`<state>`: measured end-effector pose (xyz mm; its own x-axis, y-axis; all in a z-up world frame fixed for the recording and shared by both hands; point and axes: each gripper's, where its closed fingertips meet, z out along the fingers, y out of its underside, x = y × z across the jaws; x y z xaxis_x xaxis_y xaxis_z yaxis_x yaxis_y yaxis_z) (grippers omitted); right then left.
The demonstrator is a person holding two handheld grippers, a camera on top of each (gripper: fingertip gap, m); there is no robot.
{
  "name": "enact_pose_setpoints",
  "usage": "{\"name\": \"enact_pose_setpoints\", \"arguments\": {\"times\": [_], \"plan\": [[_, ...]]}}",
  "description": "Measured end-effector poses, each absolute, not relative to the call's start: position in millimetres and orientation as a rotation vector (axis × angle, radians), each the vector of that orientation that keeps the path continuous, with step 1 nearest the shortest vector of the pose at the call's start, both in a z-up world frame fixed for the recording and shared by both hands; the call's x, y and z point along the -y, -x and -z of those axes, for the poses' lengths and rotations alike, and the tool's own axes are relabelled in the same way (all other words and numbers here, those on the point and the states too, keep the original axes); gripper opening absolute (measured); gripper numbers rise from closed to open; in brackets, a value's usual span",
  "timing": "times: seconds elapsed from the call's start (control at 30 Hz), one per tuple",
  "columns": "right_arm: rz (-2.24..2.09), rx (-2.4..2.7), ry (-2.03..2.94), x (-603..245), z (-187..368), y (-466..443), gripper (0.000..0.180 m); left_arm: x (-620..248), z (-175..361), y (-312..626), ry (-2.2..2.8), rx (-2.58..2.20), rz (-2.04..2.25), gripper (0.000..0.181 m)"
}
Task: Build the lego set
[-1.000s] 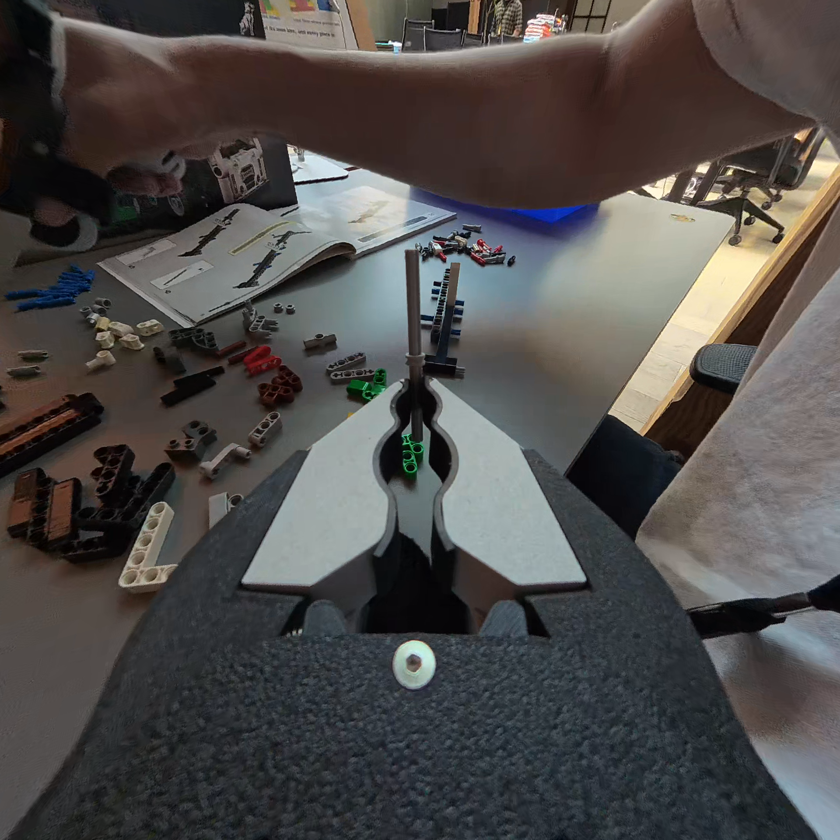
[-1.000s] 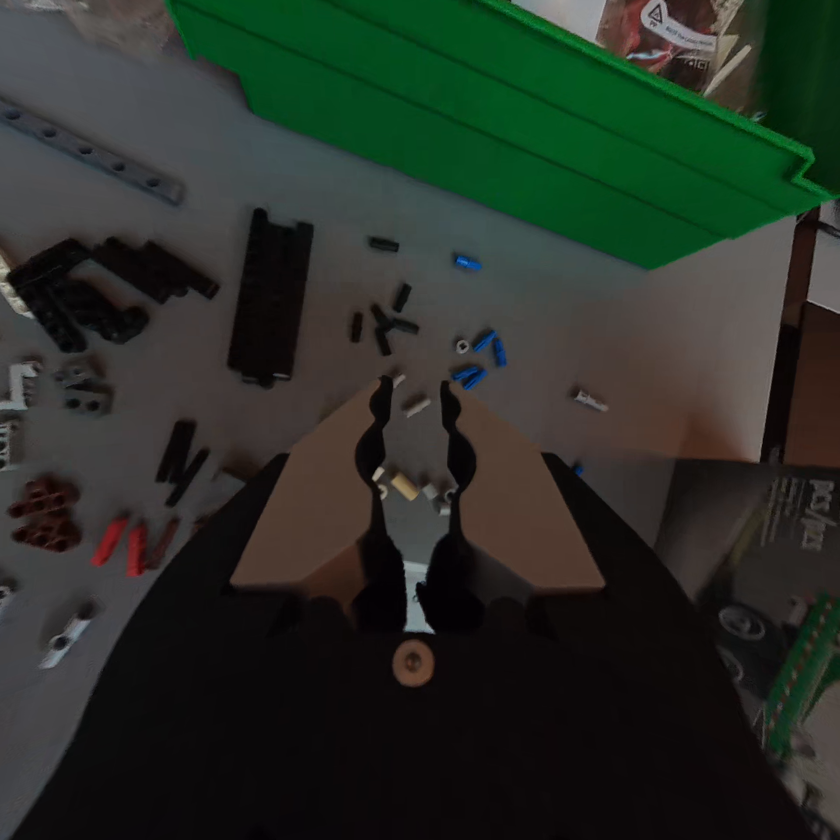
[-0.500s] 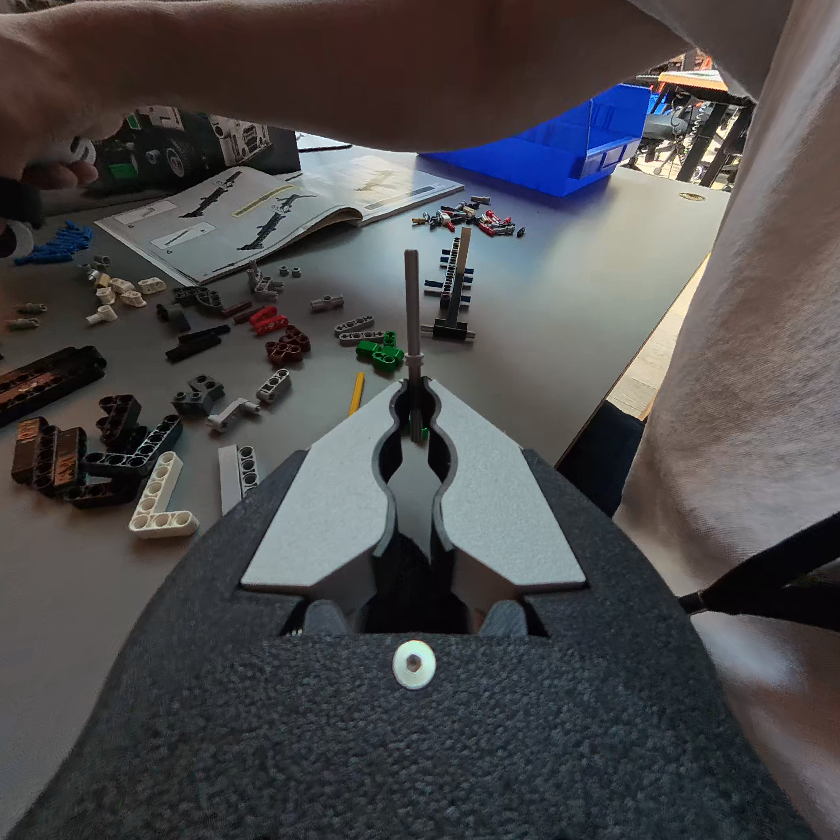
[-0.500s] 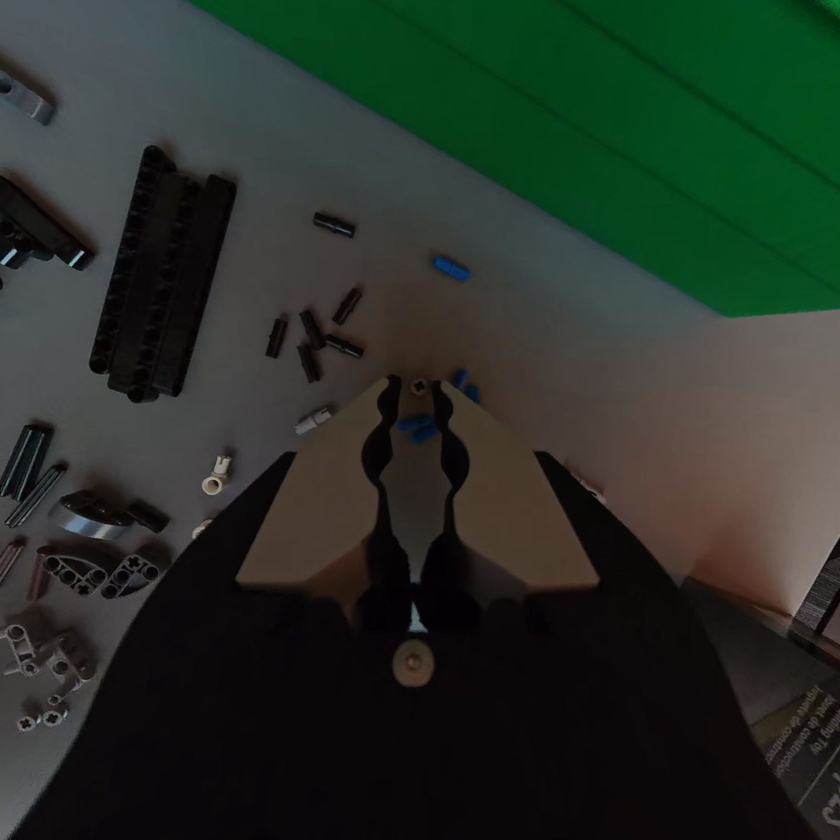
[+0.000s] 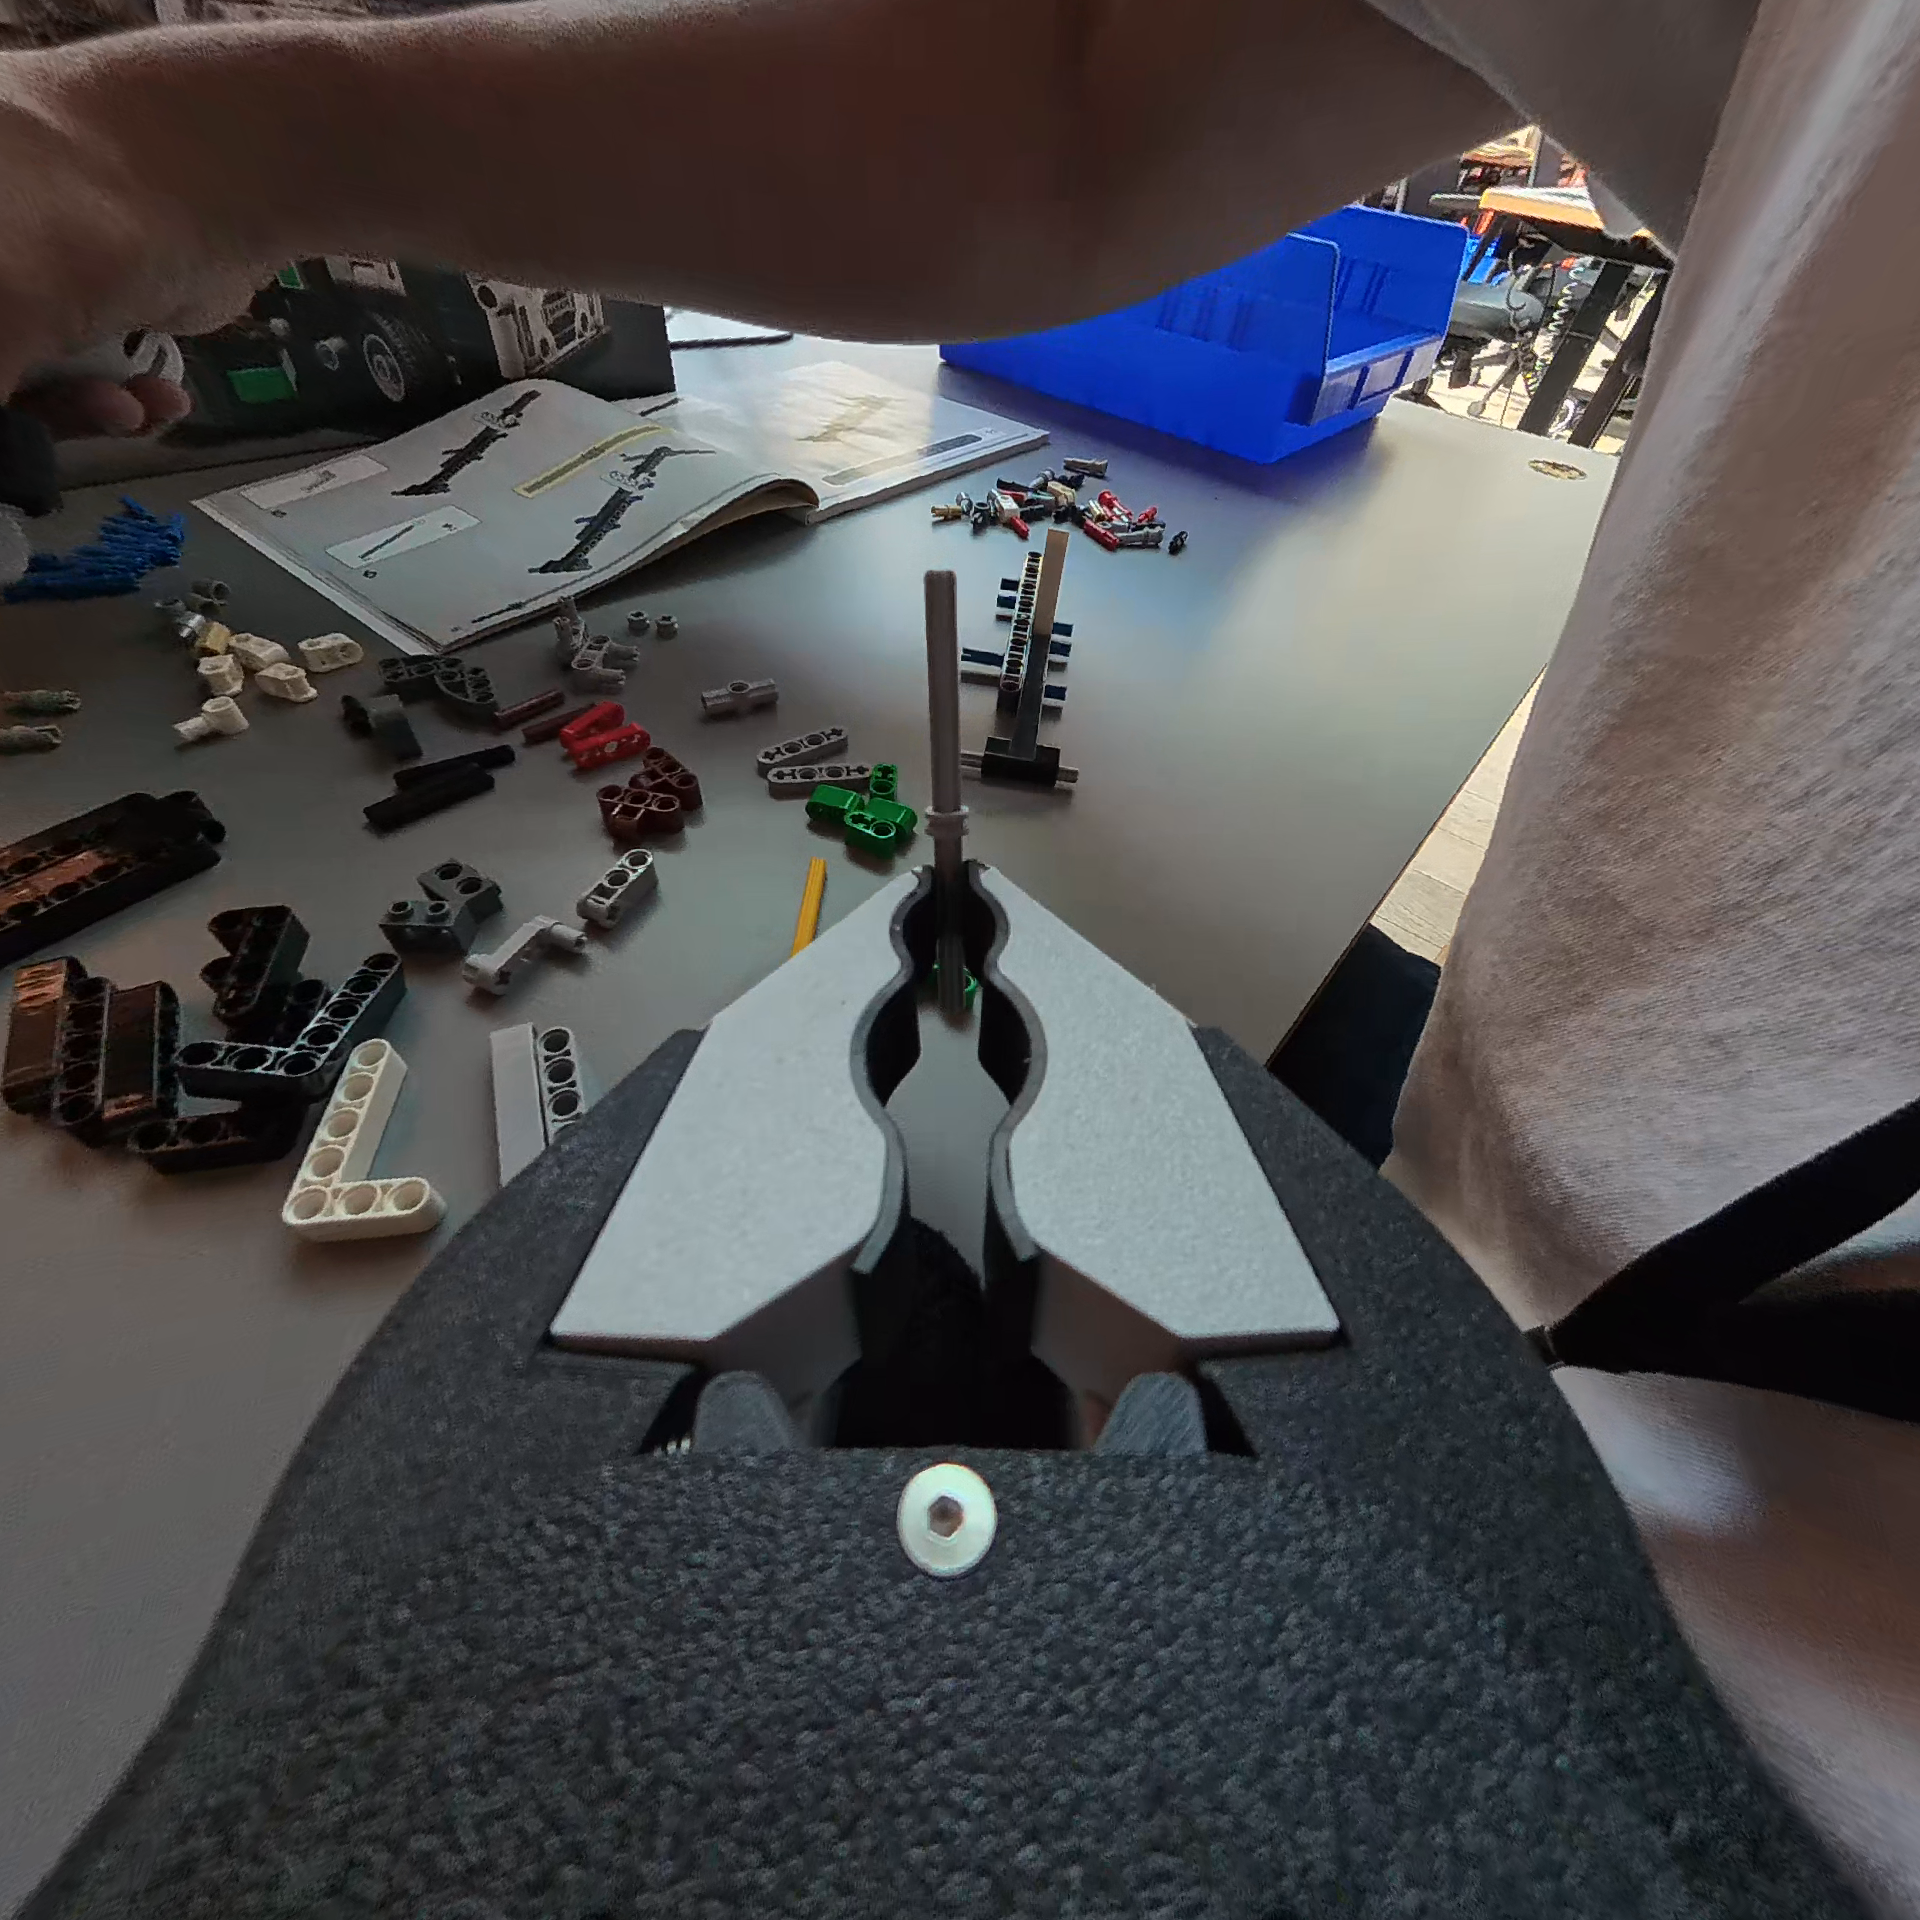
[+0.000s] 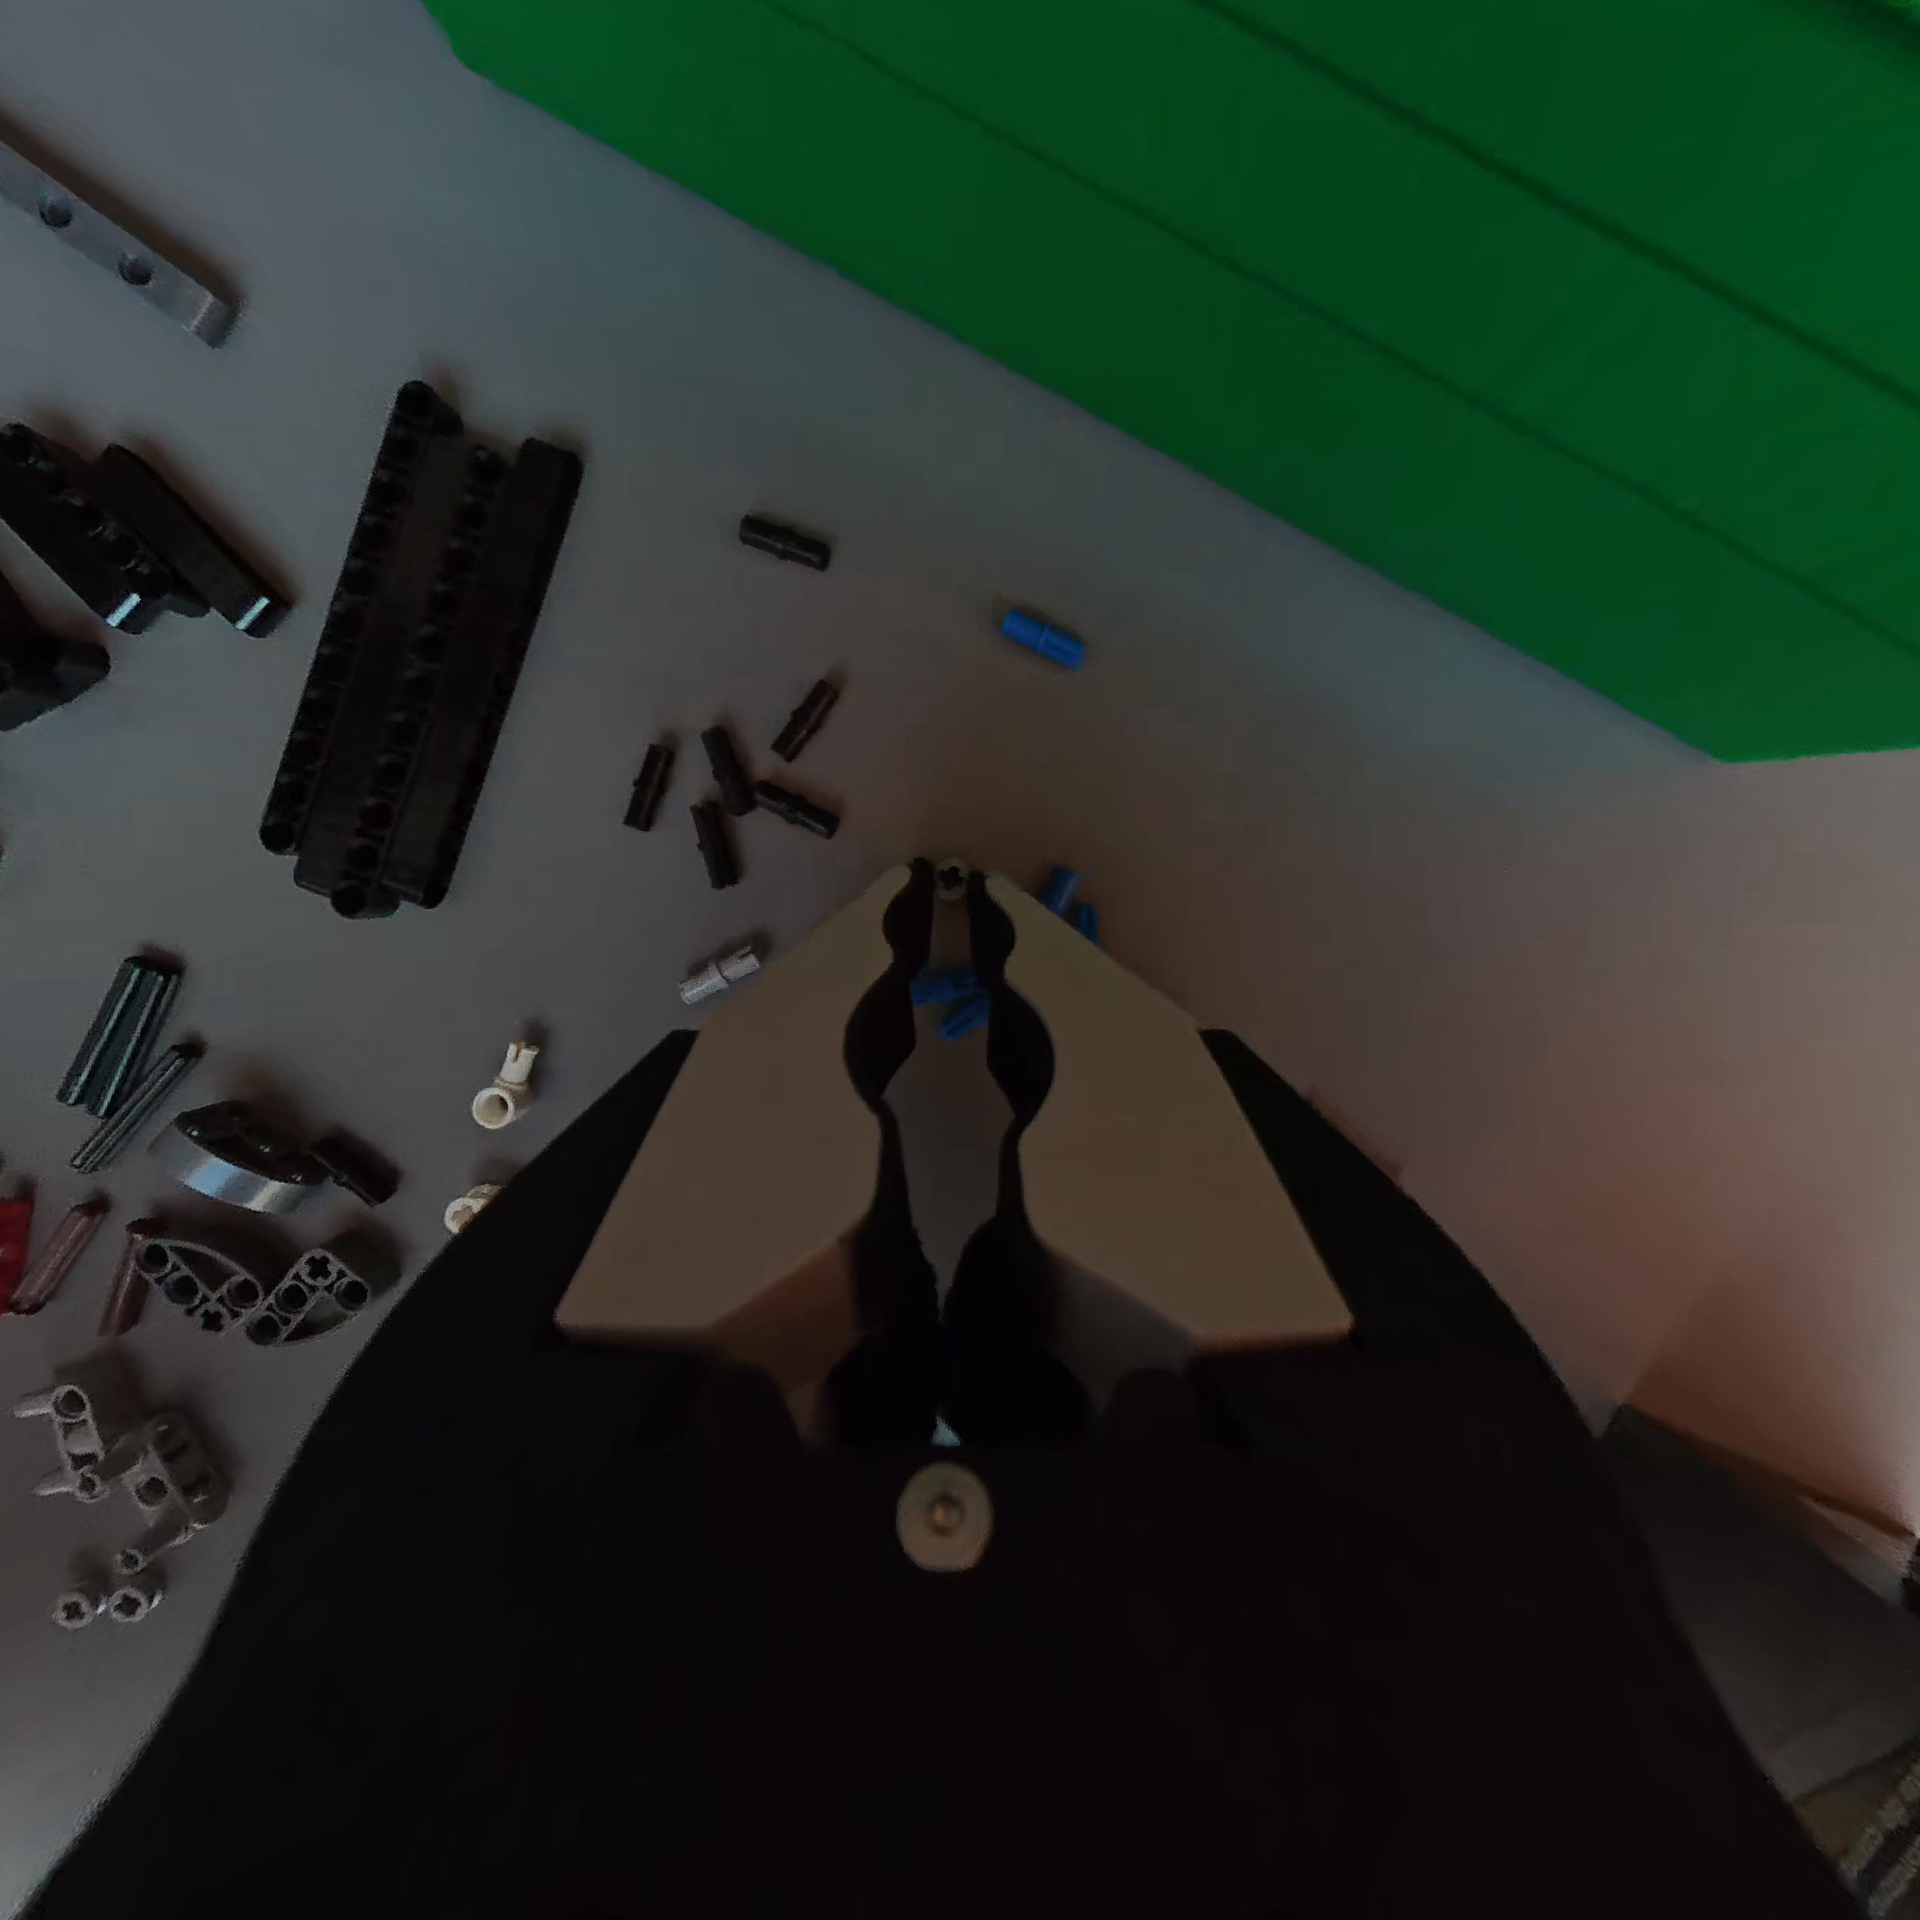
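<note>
My left gripper point(image 5: 945, 883) is shut on a long grey axle point(image 5: 941, 707) that stands upright above the grey table point(image 5: 1247, 727). The axle carries a small collar just above the fingertips, and a green piece point(image 5: 962, 985) shows at its lower end between the fingers. My right gripper point(image 6: 948, 871) points down at the table and its tips close on a small pale bush point(image 6: 950, 879). Blue pins point(image 6: 954, 1003) lie under its fingers and black pins point(image 6: 727, 779) lie just to the left.
A green bin point(image 6: 1351, 312) stands behind the right gripper and long black beams point(image 6: 416, 655) lie to its left. In the left wrist view, the person's arm point(image 5: 727, 156) crosses overhead. An open instruction booklet point(image 5: 582, 499), a blue bin point(image 5: 1247, 343), a partly built beam point(image 5: 1029, 665) and scattered pieces are on the table. Left tips to right tips: about 30 cm.
My right gripper moved forward over the blue pins and narrowed from open until its tips pinch the pale bush. My left gripper shifted a little and still holds the axle.
</note>
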<state>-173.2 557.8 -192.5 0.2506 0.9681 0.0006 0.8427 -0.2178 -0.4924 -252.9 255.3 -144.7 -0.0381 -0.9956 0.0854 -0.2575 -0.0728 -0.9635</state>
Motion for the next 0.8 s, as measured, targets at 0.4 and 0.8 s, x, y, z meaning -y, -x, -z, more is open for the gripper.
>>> {"name": "enact_pose_setpoints", "arguments": {"times": [0.4, 0.8], "plan": [[-0.377, 1.377, 1.841, -376, 71, 208, 0.005, -275, 129, 248, 1.448, -1.286, 0.914, 0.002], [-0.697, 0.572, 2.001, -190, 129, 208, 0.005, -214, 175, 216, 1.174, -1.68, 0.502, 0.003]]}}
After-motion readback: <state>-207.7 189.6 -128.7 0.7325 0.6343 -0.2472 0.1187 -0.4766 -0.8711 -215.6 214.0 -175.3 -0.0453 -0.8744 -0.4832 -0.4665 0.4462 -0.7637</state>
